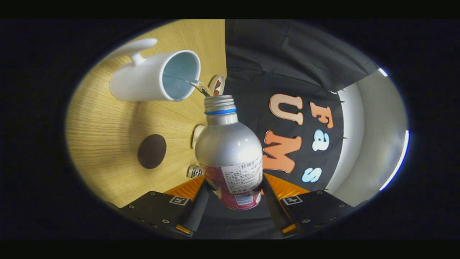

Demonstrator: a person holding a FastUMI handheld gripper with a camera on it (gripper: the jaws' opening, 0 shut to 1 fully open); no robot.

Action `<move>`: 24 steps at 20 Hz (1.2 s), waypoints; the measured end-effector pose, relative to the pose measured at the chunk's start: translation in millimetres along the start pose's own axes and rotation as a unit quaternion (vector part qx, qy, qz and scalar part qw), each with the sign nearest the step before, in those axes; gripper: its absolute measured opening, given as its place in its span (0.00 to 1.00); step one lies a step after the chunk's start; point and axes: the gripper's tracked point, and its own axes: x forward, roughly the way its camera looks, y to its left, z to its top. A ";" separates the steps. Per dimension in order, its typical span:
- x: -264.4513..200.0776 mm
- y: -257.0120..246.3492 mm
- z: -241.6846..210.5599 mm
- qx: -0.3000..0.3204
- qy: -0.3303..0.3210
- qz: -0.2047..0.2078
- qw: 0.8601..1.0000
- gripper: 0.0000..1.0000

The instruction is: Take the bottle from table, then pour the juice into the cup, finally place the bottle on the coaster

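Observation:
A silver bottle [228,144] with a blue neck ring and a red-and-white label sits between my fingers, and my gripper [234,189] is shut on its lower body. The whole view is rolled sideways, so the bottle is tipped with its open mouth [219,99] right at the cup's rim. A thin clear stream [196,85] runs from the mouth into the white cup [143,77], whose inside is pale blue. The round dark brown coaster [151,151] lies on the wooden table [104,122], to the side of the bottle and nearer my fingers than the cup.
A small round disc with a red picture [217,84] stands just beyond the bottle's mouth. A white object [197,135] and a small striped item [194,172] peek out from behind the bottle. The black booth wall [287,64] rises past the table's edge.

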 end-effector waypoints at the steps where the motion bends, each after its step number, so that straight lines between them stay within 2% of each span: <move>1: 0.0 -3.0 -0.1 -0.004 -0.001 -0.003 1.000 0.78; 24: 10.7 -33.8 1.9 -0.075 -0.018 -0.047 0.996 0.78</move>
